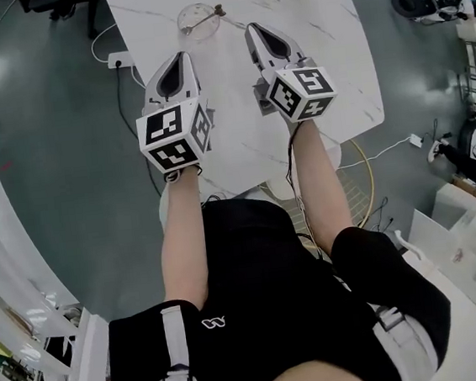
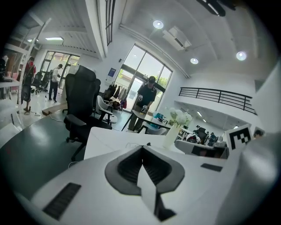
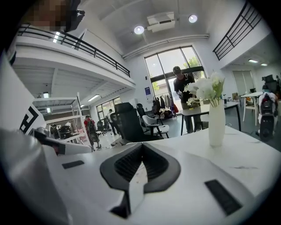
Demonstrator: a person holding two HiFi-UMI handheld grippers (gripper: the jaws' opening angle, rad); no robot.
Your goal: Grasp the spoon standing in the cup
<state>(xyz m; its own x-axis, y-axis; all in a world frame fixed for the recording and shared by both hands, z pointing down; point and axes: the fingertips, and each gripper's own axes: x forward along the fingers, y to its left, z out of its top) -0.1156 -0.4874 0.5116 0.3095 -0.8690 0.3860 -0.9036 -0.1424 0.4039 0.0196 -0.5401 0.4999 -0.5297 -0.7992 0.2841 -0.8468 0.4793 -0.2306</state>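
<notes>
Hovering side by side above the white marble table (image 1: 329, 91), the left gripper (image 1: 180, 59) and the right gripper (image 1: 253, 30) are both showing jaws pressed together with nothing between them. Each gripper view is confirming this, with the dark pads (image 2: 129, 167) meeting at one point. Just beyond the two tips, in the upper centre of the head view, the clear cup (image 1: 197, 22) is standing on the table. The spoon (image 1: 209, 15) is resting in it, its handle end at the cup's right rim. Nothing is lying between the grippers and the cup.

The gripper views are revealing what the head view is barely showing: a white vase (image 3: 216, 121) of pale flowers at the table's far end, a black office chair (image 2: 81, 103), tall windows (image 2: 140, 79), a balcony railing (image 2: 219, 94) and people (image 2: 147, 94) standing about. Grey floor (image 1: 57, 162) is surrounding the table.
</notes>
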